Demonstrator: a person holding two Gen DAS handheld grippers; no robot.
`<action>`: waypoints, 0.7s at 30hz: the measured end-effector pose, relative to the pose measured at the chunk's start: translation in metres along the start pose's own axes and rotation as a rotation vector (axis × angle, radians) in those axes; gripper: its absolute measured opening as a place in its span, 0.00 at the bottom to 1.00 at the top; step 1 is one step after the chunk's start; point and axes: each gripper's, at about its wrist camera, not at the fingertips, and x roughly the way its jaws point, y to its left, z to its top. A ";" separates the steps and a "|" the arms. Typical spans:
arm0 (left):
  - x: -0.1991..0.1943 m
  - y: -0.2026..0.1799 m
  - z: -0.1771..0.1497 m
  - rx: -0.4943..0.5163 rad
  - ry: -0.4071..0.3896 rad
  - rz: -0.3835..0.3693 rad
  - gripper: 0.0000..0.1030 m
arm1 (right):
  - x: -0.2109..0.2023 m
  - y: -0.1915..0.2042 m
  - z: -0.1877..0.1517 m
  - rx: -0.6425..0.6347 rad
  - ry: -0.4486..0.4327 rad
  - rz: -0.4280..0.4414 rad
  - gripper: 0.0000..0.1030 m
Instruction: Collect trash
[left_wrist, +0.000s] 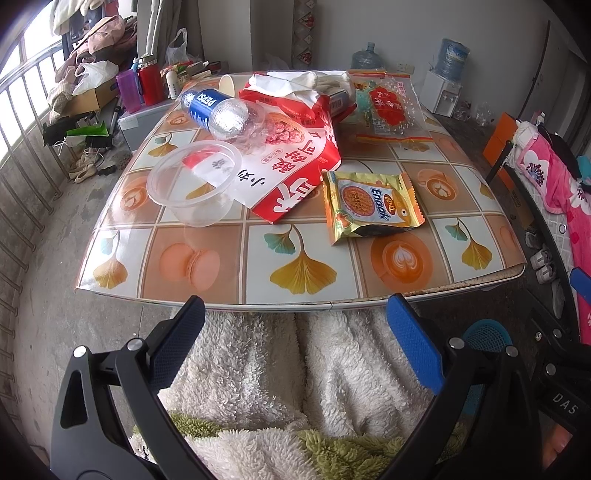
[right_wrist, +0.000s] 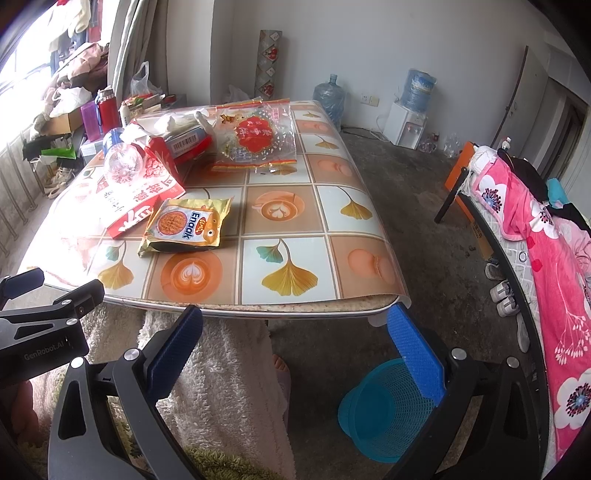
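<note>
Both spread wide and empty — left gripper, right gripper — short of table; nearest trash, gold snack wrapper near front edge: light, crinkly, slippery — pinch an edge.

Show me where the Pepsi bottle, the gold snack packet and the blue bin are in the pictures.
Pepsi bottle (left_wrist: 207, 104): left wrist view, on its blue label.
Gold snack packet (left_wrist: 369, 203): left wrist view, on the middle of its printed front.
Blue bin (right_wrist: 373, 417): right wrist view, on its inner mesh wall.
</note>
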 end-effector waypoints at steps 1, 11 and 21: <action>0.000 0.000 0.000 0.000 0.000 0.000 0.92 | 0.000 0.000 0.000 0.000 0.000 0.000 0.95; -0.008 0.021 0.004 -0.031 -0.033 0.000 0.92 | 0.002 0.008 0.011 -0.007 -0.021 0.015 0.95; -0.031 0.078 0.046 -0.004 -0.262 0.041 0.92 | 0.016 0.022 0.054 0.069 -0.156 0.236 0.95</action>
